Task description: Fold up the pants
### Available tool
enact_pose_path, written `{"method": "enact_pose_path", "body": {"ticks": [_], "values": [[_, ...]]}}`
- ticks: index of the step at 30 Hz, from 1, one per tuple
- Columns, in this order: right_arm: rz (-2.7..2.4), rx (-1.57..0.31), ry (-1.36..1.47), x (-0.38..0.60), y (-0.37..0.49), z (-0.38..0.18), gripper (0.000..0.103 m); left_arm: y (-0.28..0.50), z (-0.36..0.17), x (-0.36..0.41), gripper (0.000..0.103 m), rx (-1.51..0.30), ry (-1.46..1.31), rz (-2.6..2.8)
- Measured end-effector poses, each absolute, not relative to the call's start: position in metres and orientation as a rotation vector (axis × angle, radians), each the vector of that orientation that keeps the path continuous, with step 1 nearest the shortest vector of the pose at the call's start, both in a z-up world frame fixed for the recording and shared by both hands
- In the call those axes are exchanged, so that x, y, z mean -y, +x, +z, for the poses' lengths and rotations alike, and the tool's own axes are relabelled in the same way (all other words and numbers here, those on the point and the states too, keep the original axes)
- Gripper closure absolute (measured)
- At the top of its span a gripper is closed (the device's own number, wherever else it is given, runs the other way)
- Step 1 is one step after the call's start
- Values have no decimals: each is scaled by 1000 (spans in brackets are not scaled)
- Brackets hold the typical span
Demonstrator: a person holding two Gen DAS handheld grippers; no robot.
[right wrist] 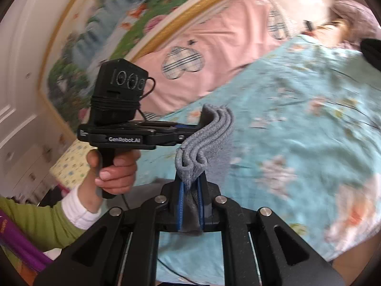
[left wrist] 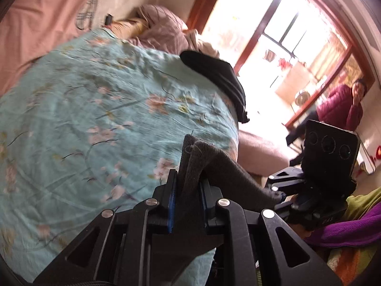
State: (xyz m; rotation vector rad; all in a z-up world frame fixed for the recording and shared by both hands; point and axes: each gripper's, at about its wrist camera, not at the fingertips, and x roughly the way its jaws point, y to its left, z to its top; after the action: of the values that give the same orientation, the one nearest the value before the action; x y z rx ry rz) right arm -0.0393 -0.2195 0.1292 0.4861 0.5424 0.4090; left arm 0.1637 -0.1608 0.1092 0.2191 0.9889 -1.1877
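Note:
The grey knit pants (left wrist: 202,164) are held in the air above a bed with a teal floral sheet (left wrist: 95,109). My left gripper (left wrist: 187,190) is shut on one bunched end of the pants. My right gripper (right wrist: 190,188) is shut on the other bunched end (right wrist: 204,140), where several folded layers show. The pants span the short gap between the two grippers. In the left wrist view the right gripper (left wrist: 278,199) is at the right; in the right wrist view the left gripper (right wrist: 188,131) is at the left, held by a hand.
A black garment (left wrist: 221,81) lies near the bed's far edge. Pink pillows (right wrist: 214,54) and a mauve bundle (left wrist: 162,28) sit at the bed's head. A person in a maroon jacket (left wrist: 343,104) sits by the bright window. A framed painting (right wrist: 123,19) hangs on the wall.

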Motion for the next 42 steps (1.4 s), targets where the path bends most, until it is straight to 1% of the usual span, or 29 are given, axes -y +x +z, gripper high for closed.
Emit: {"method": "enact_pose_path", "body": {"ticks": [5,11,19,24,32,38,42], "values": [[522,-566,441,185,-19,131,92,157,113,116,87,-945,141,-1131],[613,-610,411,152,3,120,92,158,102,63,87,-933,35,-1058],[698,-690,374,111,29,99,92,160,70,5,90,-952,-90,-951],[740,-759,347,89,43,79,92,161,40,-26,93,-988,-161,-879],[762,-853,302,62,55,53,92,159,-5,-62,93,-1042,-259,-803],[757,-902,236,46,57,43,92,155,-24,-74,93,-1062,-294,-749],[757,-953,201,39,59,37,91,150,-34,-83,90,-1075,-312,-712]]}}
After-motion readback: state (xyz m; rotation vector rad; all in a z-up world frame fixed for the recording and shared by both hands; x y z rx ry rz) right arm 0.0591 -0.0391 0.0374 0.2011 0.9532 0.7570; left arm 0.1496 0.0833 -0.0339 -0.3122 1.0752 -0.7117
